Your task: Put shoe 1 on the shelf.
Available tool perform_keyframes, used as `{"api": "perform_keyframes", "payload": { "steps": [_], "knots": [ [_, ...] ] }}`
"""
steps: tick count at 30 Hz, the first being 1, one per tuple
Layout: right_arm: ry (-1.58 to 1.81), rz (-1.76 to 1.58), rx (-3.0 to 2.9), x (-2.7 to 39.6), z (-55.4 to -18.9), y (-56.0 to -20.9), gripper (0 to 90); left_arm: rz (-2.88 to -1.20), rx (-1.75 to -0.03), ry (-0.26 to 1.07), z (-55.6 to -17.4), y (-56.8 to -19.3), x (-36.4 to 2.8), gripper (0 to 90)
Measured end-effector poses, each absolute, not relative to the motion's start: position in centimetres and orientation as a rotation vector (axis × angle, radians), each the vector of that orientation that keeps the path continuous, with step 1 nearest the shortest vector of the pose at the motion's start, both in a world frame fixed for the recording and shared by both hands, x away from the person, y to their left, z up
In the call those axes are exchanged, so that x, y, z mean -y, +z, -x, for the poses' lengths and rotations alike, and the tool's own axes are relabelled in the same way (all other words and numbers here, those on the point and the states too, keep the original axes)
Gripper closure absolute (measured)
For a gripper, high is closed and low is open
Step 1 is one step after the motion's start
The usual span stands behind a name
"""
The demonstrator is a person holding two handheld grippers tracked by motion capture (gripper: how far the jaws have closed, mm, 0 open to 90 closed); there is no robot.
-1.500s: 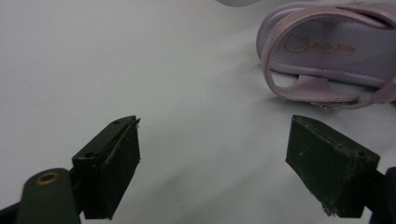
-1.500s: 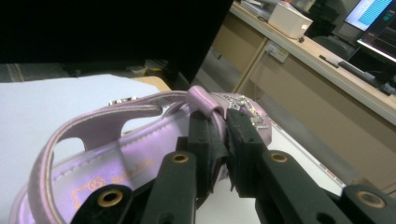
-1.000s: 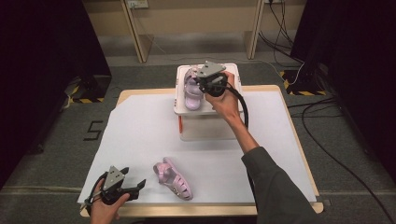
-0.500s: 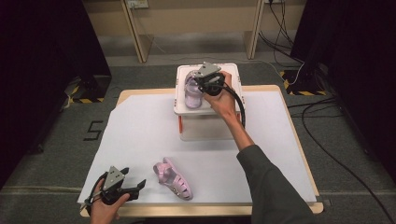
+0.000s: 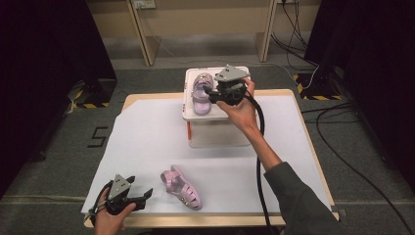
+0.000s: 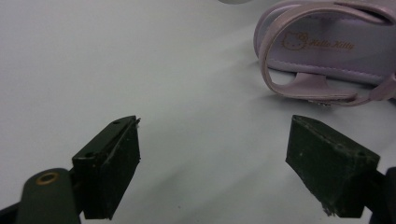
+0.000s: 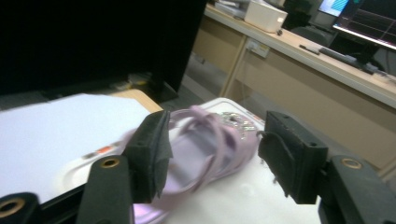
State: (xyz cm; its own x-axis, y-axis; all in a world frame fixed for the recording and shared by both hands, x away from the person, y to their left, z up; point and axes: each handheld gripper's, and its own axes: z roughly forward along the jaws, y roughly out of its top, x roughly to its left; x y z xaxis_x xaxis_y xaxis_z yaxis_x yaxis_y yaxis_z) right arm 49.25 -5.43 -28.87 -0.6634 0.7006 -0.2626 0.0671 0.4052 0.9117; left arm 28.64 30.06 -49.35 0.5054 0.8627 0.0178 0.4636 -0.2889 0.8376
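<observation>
The right gripper (image 5: 209,94) is opening its jaws and letting go of the pink sandal (image 5: 200,90), now resting on the white box (image 5: 215,113), while the left gripper (image 5: 143,198) is waiting, spread wide, beside the second sandal (image 5: 182,187) on the table (image 5: 147,132)

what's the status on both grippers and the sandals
Right gripper just opened, first sandal released on white box. Left gripper open, idle beside second sandal. Nothing in the way.

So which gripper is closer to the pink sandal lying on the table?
Left. The left gripper sits just beside that sandal; the right gripper is far off at the box.
</observation>
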Motion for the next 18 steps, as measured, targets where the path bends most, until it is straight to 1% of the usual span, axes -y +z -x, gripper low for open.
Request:
{"api": "perform_keyframes", "payload": {
  "steps": [3, 10, 18],
  "knots": [
    [1.342, -0.66, -2.03, 5.9, -47.5, -29.2, 38.6, -1.933, -1.091, 0.615, -28.6, -49.4, -30.0, 16.8],
    [1.434, -0.624, -2.088, 6.2, -43.4, -31.2, 37.8, -1.934, -1.095, 0.614, -28.6, -49.3, -30.1, 16.8],
    [1.465, -0.59, -2.165, 6.5, -39.3, -34.4, 36.3, -1.946, -1.091, 0.61, -28.6, -49.4, -30.0, 17.1]
  ]
}}
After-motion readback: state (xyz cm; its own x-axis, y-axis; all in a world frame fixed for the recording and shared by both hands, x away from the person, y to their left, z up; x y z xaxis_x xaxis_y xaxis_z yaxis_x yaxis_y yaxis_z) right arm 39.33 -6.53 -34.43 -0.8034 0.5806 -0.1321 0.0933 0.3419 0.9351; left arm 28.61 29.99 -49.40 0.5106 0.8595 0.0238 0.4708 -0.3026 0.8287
